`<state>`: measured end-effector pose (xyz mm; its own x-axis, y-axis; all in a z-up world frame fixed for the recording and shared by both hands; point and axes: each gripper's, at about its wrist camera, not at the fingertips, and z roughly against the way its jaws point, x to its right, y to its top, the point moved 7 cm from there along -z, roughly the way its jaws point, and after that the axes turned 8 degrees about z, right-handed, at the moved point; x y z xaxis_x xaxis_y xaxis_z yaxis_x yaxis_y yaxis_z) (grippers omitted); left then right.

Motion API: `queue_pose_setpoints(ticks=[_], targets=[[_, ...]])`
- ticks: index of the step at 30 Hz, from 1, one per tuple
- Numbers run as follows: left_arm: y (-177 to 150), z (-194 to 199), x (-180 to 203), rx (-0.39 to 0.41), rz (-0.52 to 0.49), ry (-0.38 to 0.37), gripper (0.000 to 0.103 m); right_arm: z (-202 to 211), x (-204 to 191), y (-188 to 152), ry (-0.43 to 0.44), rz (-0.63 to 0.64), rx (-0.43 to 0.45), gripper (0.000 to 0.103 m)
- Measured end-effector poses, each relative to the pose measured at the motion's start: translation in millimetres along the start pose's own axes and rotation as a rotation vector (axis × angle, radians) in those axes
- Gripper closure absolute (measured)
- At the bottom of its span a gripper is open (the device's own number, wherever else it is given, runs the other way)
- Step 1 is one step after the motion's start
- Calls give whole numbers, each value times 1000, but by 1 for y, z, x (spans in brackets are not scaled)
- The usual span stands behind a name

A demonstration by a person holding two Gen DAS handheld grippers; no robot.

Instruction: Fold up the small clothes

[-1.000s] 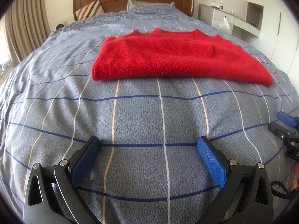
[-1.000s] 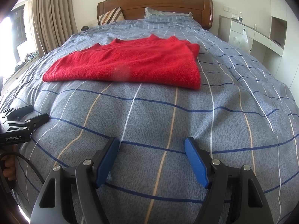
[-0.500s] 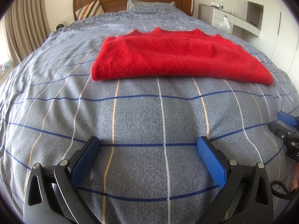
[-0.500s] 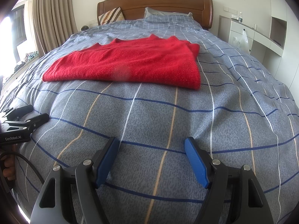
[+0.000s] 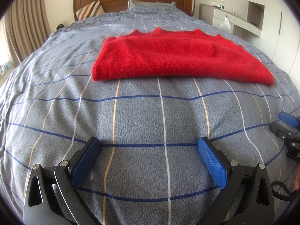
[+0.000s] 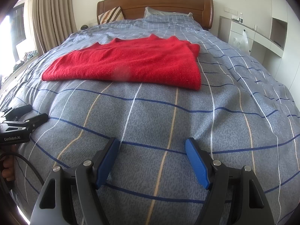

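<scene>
A red sweater [image 5: 178, 60] lies folded flat in the middle of the bed; it also shows in the right wrist view [image 6: 131, 63]. My left gripper [image 5: 149, 146] is open and empty, low over the bedspread, well short of the sweater's near edge. My right gripper [image 6: 151, 146] is open and empty, also low over the bedspread near the foot of the bed. Each gripper shows at the edge of the other's view: the right one [image 5: 288, 131] and the left one [image 6: 22, 120].
The grey checked bedspread [image 5: 159, 116] covers the whole bed. A wooden headboard [image 6: 155, 1] and pillows [image 6: 110, 15] are at the far end. Curtains [image 6: 50, 16] hang on the left. A white desk unit [image 6: 258, 33] stands on the right.
</scene>
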<state>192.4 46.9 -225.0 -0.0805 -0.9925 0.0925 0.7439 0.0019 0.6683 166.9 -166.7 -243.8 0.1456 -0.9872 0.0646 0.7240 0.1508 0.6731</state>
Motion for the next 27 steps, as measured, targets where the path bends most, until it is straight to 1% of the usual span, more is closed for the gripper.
queue_pose_setpoints(ticks=[7, 10, 13, 19, 22, 27], targets=[[0, 0, 0, -2, -1, -2, 1, 0, 1, 0, -2, 2, -3, 30], [0, 0, -1, -14, -2, -3, 1, 1, 0, 0, -4, 3, -2, 30], [2, -1, -5, -36, -2, -4, 1, 1, 2, 0, -5, 3, 0, 30], [6, -3, -7, -112, -1, -7, 1, 3, 0, 0, -5, 3, 6, 30], [6, 0, -10, -98, 0, -15, 1, 3, 1, 0, -6, 3, 7, 30], [2, 15, -9, -75, -8, 4, 1, 3, 1, 0, -6, 3, 8, 30]])
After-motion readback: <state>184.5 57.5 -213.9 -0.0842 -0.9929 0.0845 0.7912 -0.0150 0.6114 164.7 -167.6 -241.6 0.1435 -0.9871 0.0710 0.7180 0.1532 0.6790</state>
